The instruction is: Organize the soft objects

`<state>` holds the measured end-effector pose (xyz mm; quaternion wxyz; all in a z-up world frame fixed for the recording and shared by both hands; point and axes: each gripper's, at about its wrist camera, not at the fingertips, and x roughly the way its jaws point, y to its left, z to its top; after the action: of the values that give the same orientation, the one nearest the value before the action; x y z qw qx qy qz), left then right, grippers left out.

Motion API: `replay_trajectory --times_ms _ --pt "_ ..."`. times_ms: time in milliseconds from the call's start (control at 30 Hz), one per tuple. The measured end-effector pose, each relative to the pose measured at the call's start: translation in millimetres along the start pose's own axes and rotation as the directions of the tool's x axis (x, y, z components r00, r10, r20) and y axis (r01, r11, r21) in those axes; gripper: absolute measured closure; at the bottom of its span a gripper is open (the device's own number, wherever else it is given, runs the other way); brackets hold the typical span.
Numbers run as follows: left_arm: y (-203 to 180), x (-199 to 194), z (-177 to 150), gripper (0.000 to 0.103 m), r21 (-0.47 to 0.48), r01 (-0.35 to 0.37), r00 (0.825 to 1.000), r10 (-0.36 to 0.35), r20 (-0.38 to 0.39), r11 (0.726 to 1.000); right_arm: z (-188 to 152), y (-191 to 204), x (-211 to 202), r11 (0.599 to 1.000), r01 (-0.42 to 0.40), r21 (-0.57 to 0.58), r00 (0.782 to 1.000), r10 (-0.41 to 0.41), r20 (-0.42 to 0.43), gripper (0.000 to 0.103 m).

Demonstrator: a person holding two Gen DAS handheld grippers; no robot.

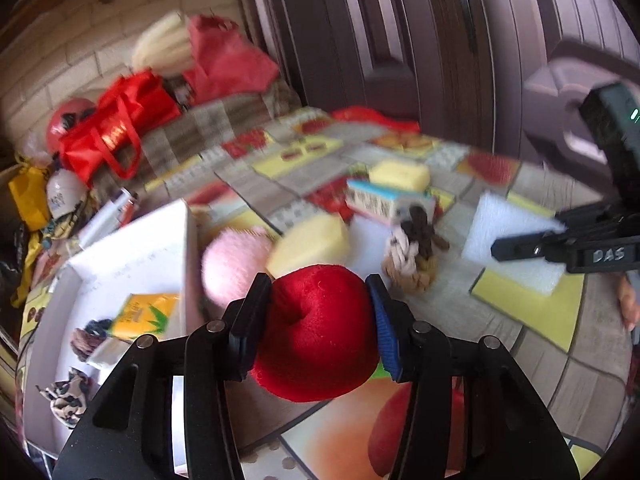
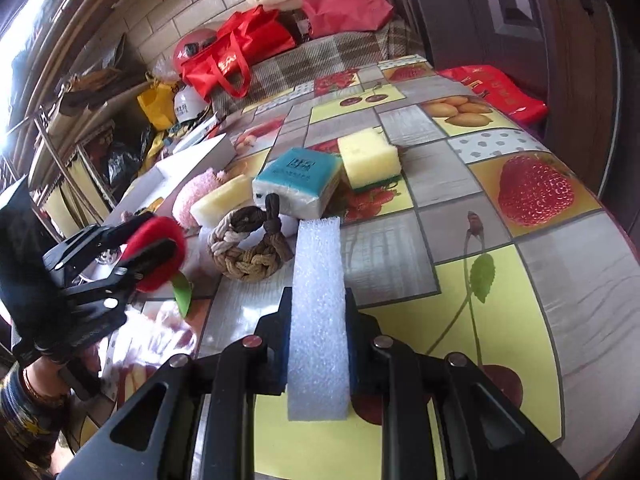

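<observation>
Covering table, fruit-print oilcloth (image 2: 516,284), brick wall (image 2: 192,4)

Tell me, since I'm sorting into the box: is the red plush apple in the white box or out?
Out. The red plush apple is clamped in the left gripper over the tablecloth, beside the white box.

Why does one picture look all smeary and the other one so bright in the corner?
Left wrist view: the fruit tablecloth, yellow sponges and red bag are motion-smeared, while the red plush apple in the left tool stays sharp. Right wrist view: crisp, but window glare whitens the upper-left corner, and fisheye bends the table edge.
</observation>
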<state>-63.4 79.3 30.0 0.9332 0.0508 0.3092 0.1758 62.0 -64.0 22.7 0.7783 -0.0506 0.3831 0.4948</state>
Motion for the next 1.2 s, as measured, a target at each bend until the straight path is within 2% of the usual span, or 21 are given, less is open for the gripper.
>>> replay_trajectory --times_ms 100,167,233,367,533,667,700,767,867,1067,1200 --pt "7.8 -17.5 -2.0 0.055 -0.034 -0.009 0.996 0.012 0.091 0.999 0.1 3.1 -1.5 0.999 0.033 -0.009 0.999 -0.033 0.011 0.083" --pt "12.2 -24.2 -2.9 0.055 -0.051 -0.01 0.992 0.017 0.128 0.999 -0.9 6.6 -1.1 1.0 0.024 -0.002 1.0 -0.023 0.015 0.083" --pt "15.1 -26.4 -2.9 0.055 -0.064 -0.005 0.99 0.014 0.142 0.998 -1.7 10.4 4.8 0.999 -0.022 0.028 1.0 0.021 0.004 0.083" --pt "20.3 -30.2 -4.0 0.055 -0.09 -0.003 0.986 0.018 0.168 0.996 1.7 29.9 8.3 0.999 -0.03 0.015 0.999 0.03 0.017 0.083" --pt "25.1 -33.2 -5.6 0.055 -0.123 -0.009 0.983 0.031 0.184 0.992 12.0 55.4 0.5 1.0 -0.021 -0.023 0.994 0.023 0.111 0.083" --pt "20.2 -35.5 -6.8 0.055 -0.103 -0.029 0.981 0.048 0.19 0.994 16.5 70.7 0.3 0.999 0.006 -0.032 0.978 0.001 0.209 0.083" --pt "18.8 -36.7 -6.9 0.055 -0.098 -0.034 0.979 0.053 0.196 0.995 17.3 73.7 -2.2 1.0 0.005 -0.029 0.968 0.003 0.25 0.083" --pt "18.7 -38.2 -7.6 0.055 -0.098 -0.038 0.977 0.058 0.205 0.994 19.1 84.8 -6.9 0.995 0.066 -0.074 0.938 -0.037 0.344 0.083" --pt "24.0 -40.2 -9.1 0.055 -0.127 -0.035 0.975 0.062 0.214 0.991 19.7 102.8 -7.1 0.978 0.152 -0.141 0.903 -0.079 0.422 0.083" --pt "35.0 -43.6 -12.5 0.055 -0.182 -0.019 0.972 0.061 0.229 0.983 22.2 112.7 -2.9 0.967 0.169 -0.189 0.894 -0.07 0.444 0.083" --pt "33.8 -49.0 -15.7 0.055 -0.167 -0.041 0.967 0.081 0.241 0.985 26.3 109.1 3.8 0.98 0.129 -0.155 0.906 -0.053 0.42 0.083"
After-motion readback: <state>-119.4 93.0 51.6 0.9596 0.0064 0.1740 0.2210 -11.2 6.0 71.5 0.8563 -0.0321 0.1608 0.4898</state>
